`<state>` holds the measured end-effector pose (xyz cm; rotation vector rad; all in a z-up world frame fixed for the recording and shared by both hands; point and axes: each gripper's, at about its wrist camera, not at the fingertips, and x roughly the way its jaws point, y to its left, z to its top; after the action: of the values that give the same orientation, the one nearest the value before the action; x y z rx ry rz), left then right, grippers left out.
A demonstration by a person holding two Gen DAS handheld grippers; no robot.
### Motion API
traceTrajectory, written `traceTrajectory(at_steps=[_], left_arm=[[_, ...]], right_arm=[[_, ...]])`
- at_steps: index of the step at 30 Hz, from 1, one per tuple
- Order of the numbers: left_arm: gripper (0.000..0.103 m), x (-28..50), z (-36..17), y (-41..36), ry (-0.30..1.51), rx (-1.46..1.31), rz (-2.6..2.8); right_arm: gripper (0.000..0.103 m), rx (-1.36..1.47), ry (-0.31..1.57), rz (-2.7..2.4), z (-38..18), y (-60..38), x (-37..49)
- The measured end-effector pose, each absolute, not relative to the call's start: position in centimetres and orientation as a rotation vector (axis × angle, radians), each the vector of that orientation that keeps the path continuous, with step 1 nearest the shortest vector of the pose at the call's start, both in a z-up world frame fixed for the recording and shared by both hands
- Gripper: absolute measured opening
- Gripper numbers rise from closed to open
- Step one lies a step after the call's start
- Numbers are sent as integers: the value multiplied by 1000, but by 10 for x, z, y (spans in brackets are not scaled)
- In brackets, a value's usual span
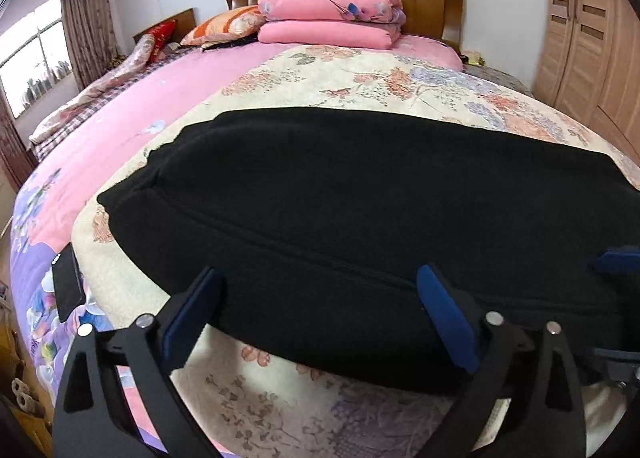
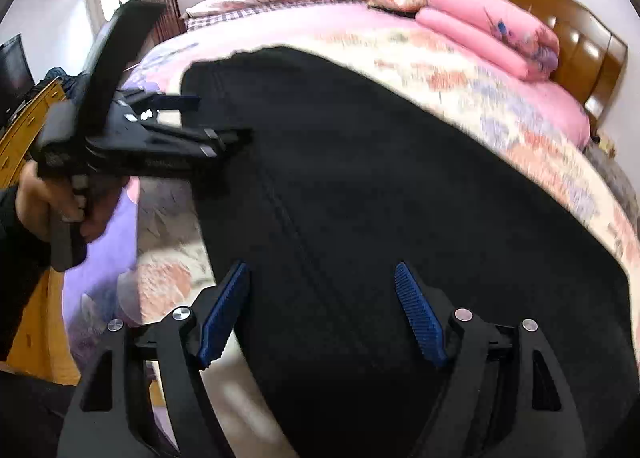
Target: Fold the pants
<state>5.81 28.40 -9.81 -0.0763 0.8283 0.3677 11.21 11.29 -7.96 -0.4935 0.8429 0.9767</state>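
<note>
Daylight from your window (image 1: 34,54) at 9 o'clock, blown out. Left wrist view sharp; right wrist view motion-blurred across the bed (image 2: 460,70). Heavy fisheye bending, dark vignette at corners.

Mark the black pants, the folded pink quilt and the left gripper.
black pants (image 1: 340,194): left wrist view, middle of the cloth.
folded pink quilt (image 1: 328,2): left wrist view, upper layer.
left gripper (image 1: 316,310): left wrist view, midway between its open fingertips.
</note>
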Motion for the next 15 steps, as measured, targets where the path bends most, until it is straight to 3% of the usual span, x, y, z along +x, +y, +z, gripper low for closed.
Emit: traceTrajectory(at_steps=[5,9,12,15], left_arm=[[102,59,-98,287,833,-94,375],[101,71,-59,283,816,-57,367],[101,108,-33,277,771,-2,329],[101,165,-49,277,858,-3,241]], right_arm=[[78,-520,878,982,-95,123,106],[78,-470,869,1004,-67,106,130],[81,-398,861,921,-53,95,176],[82,-357,918,872,-62,96,225]])
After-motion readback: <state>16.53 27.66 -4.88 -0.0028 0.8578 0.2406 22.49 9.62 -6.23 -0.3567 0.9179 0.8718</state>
